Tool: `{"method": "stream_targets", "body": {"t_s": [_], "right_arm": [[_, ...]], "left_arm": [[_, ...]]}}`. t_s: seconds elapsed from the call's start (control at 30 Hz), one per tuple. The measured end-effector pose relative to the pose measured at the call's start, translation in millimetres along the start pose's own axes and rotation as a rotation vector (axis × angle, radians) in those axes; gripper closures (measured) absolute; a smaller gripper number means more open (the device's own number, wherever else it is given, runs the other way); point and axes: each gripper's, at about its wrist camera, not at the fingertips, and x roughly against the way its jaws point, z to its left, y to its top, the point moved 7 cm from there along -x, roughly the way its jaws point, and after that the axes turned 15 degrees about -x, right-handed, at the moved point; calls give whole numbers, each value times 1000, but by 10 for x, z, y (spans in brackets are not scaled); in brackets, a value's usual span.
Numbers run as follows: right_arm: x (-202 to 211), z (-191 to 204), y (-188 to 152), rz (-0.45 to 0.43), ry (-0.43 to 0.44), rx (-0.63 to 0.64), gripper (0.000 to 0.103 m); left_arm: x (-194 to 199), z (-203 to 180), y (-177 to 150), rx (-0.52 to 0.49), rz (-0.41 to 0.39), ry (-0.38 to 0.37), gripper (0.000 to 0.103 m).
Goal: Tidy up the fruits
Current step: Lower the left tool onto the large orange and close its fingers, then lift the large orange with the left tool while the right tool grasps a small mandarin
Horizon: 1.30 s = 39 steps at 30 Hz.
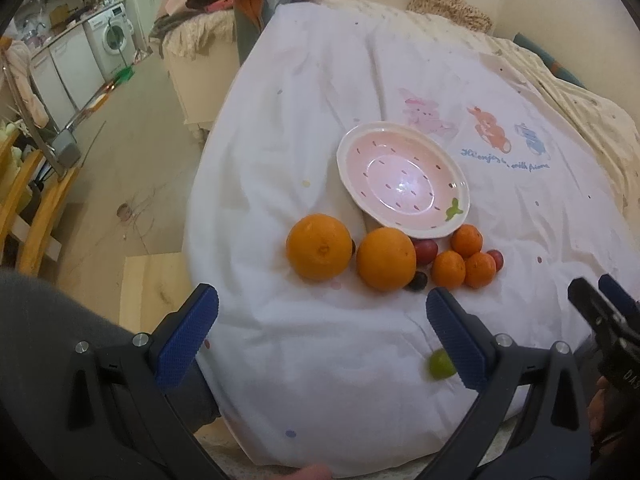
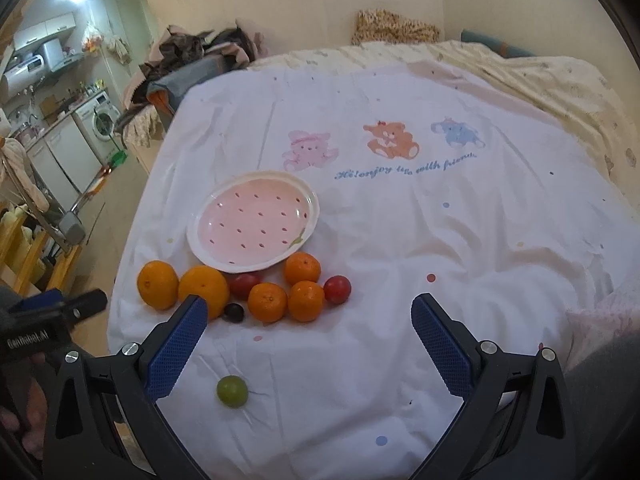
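Observation:
A pink strawberry-pattern plate (image 1: 402,178) (image 2: 256,220) lies empty on the white bedsheet. Below it sit two big oranges (image 1: 319,247) (image 1: 386,259), three small mandarins (image 2: 267,302) (image 2: 306,301) (image 2: 302,268), two red tomatoes (image 2: 337,289) (image 2: 244,283) and a dark grape (image 2: 233,312). A green grape (image 1: 441,365) (image 2: 232,391) lies alone nearer to me. My left gripper (image 1: 322,310) is open over the sheet, short of the oranges. My right gripper (image 2: 310,316) is open too, with nothing between its fingers (image 2: 440,344). Each gripper shows at the edge of the other's view.
The bed's white sheet (image 2: 400,240) has a bear print and ends in a cream quilt (image 2: 540,80) at right. Left of the bed are a bare floor (image 1: 132,152), a wooden chair (image 1: 36,208), a washing machine (image 1: 112,36) and a pile of clothes (image 2: 192,56).

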Motion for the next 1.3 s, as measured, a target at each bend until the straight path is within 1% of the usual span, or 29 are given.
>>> {"method": "stream_targets", "body": {"t_s": [0.23,0.37,0.47,0.53,0.6,0.63,0.73,0.83,0.9,0.93,0.97,1.0,1.1,1.3], "right_arm": [[-318,-109,250,131,-8,-29,0],[-528,-190,338,207,-22,-43,0],[-725,-245,371,296,-23,-65,0],[-847,-287,362,356,-22,-87,0],[-939,-329,355,385,-19,-108,0],[-1001,-362,346,402,-26,-120,0],[-1113,-440,328,423,-44,-148,0],[-1173,-484,300,433,-40,-163,0],[-1204,-505,270,439,-37,-173,0],[-1220,-514,255,445,-34,-180,0],[-1233,-520,249,448,-33,-184,0],[-1247,-525,251,451,-33,-187,0],[-1276,-546,260,450,-32,-193,0],[-1332,-552,272,454,-22,-214,0]], "left_arm": [[-257,103,206,-4,102,-23,1],[-485,156,238,24,193,-61,1],[-634,179,259,39,243,-69,1],[-726,199,269,52,267,-69,7],[-819,221,267,68,292,-70,9],[-867,235,255,81,306,-72,12],[-1004,266,224,114,339,-72,21],[-1134,265,179,181,367,-122,21],[-1216,262,143,212,387,-140,22],[-1250,260,123,217,393,-141,28],[-1281,258,102,219,401,-142,31],[-1302,244,91,227,402,-156,33],[-1330,212,78,241,394,-186,42],[-1340,230,77,249,382,-187,45]]}}
